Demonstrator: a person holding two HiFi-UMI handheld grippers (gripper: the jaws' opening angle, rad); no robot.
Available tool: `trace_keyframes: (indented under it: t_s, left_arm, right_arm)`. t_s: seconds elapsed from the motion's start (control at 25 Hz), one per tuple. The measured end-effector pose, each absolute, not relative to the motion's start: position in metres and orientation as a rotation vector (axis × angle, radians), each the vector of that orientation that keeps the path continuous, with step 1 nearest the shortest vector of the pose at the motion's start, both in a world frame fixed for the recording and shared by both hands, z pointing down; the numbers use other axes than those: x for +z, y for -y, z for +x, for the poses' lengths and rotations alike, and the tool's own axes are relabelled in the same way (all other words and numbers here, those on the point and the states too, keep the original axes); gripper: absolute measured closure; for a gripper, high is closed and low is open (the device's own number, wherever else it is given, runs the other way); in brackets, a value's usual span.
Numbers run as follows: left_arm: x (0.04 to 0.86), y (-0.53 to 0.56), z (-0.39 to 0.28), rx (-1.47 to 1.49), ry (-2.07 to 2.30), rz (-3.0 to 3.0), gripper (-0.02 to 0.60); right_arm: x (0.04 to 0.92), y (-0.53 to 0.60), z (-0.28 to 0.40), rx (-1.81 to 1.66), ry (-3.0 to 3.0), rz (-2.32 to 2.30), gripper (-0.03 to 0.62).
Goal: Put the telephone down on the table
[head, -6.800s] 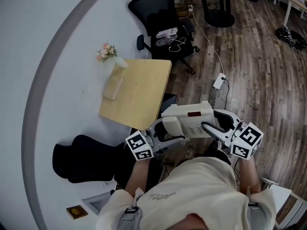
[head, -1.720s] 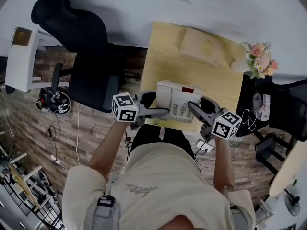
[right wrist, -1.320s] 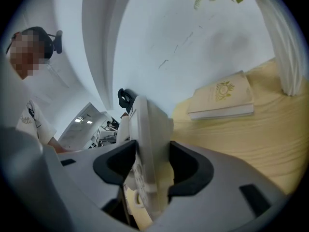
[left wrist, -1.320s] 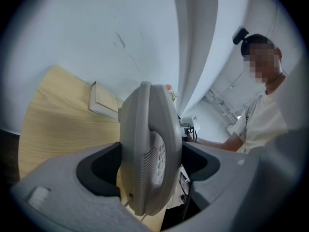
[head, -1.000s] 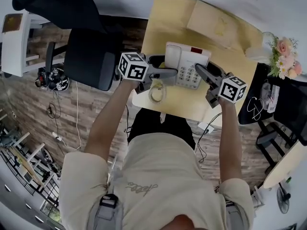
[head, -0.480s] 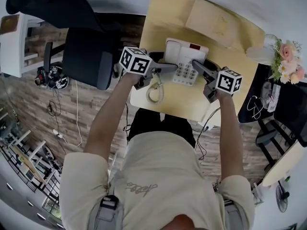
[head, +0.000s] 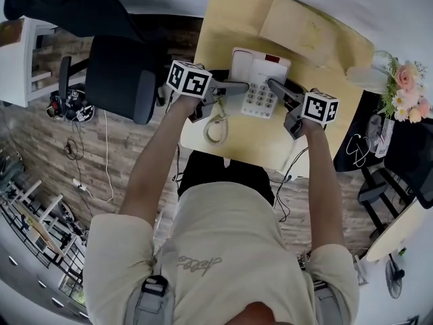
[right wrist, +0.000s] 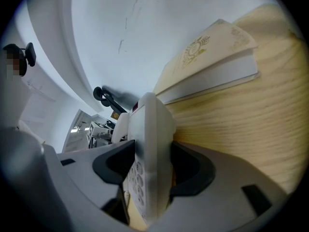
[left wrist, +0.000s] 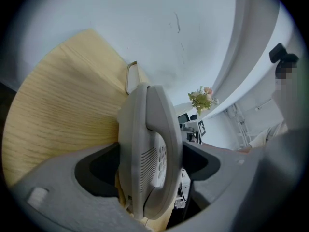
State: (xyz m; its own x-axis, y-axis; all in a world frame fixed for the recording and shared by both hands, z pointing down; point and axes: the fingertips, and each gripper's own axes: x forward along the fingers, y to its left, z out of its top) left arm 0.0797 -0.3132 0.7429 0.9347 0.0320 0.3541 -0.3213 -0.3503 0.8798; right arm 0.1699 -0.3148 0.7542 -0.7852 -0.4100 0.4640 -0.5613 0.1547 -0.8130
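Note:
A white desk telephone [head: 259, 81] with a keypad and a red display is held over the light wooden table [head: 233, 19], gripped from both sides. My left gripper [head: 237, 87] is shut on the handset side of the telephone [left wrist: 147, 153]. My right gripper [head: 275, 87] is shut on the opposite edge of the telephone [right wrist: 149, 153]. The coiled cord [head: 216, 128] lies on the table near its front edge. Whether the telephone's base touches the tabletop cannot be told.
A beige closed book [head: 308, 26] lies at the back of the table by the white wall. A vase of pink flowers [head: 404, 80] stands at the table's right end. A black office chair [head: 108, 73] is left of the table; cables lie on the wooden floor.
Both grippers have carried the telephone from the table's front edge farther onto the tabletop, toward the book. The cord has come to rest on the table.

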Motion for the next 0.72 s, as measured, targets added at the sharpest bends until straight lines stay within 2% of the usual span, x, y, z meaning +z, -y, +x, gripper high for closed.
trace_keyframes:
  t_s: [0.4, 0.72]
  left_arm:
    - [0.7449, 0.3174, 0.0822, 0.362, 0.224, 1.833, 0.195]
    - [0.7446, 0.3189, 0.0750, 0.402, 0.319, 1.853, 0.196]
  right_arm:
    - [0.7650, 0.3169, 0.1733, 1.731, 2.208, 0.974, 0.364]
    - [0.7572, 0.3193, 0.1754, 1.520, 2.124, 1.027, 0.362]
